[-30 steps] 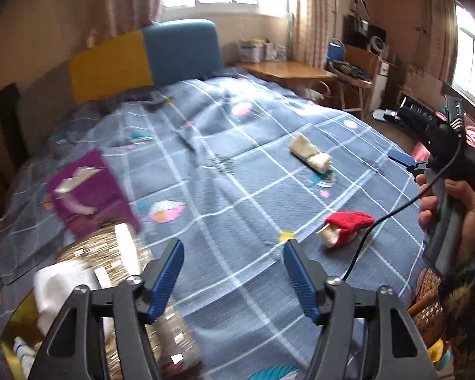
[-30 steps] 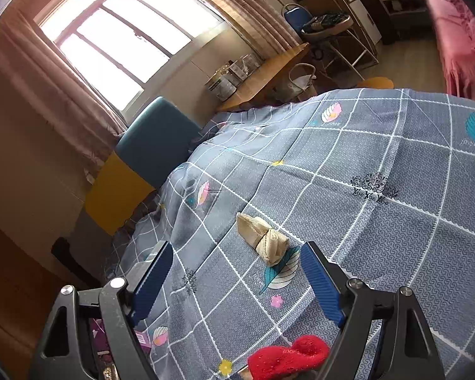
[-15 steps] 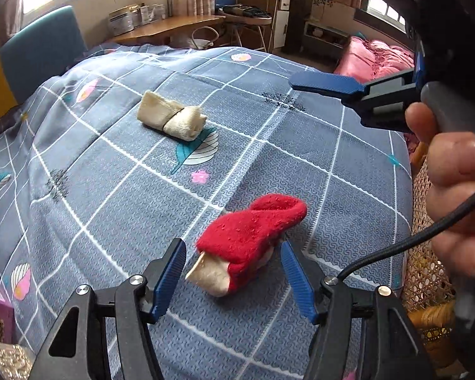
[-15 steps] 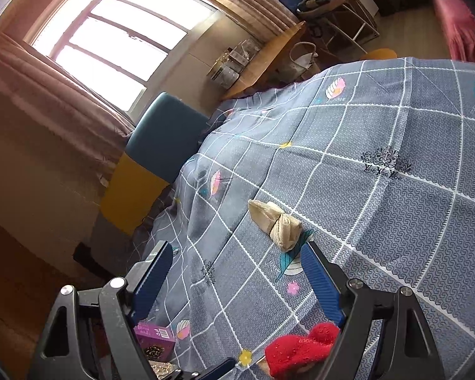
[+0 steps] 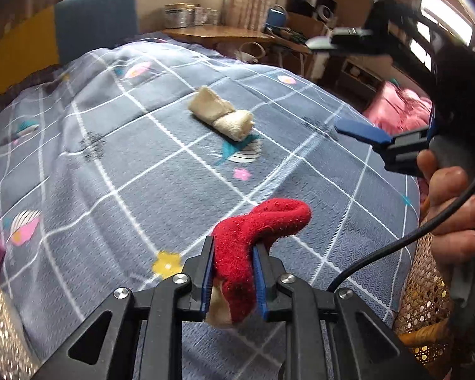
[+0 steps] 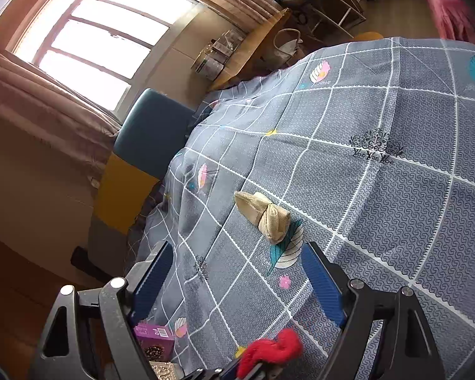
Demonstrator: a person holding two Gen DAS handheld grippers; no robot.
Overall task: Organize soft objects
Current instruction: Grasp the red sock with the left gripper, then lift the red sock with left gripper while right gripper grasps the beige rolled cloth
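Observation:
My left gripper point(image 5: 232, 253) is shut on a red rolled sock point(image 5: 256, 228) with a cream end, held just above the grey checked bedspread point(image 5: 126, 164). The red sock also shows at the bottom of the right wrist view point(image 6: 270, 350). A beige rolled sock point(image 5: 221, 117) lies further back on the bed; in the right wrist view it point(image 6: 264, 215) lies ahead of my right gripper point(image 6: 237, 281), which is open and empty above the bed. The right gripper also appears at the right of the left wrist view point(image 5: 364, 133).
A purple box point(image 6: 153, 337) and a glittery container point(image 5: 0, 332) stand at the bed's left. A wicker basket point(image 5: 427, 316) sits at the right edge. A blue and yellow headboard point(image 5: 95, 22) and a wooden desk point(image 5: 218, 33) are behind the bed.
My left gripper has closed on the red sock and lifted it slightly. The right gripper has stayed open, shifting a little.

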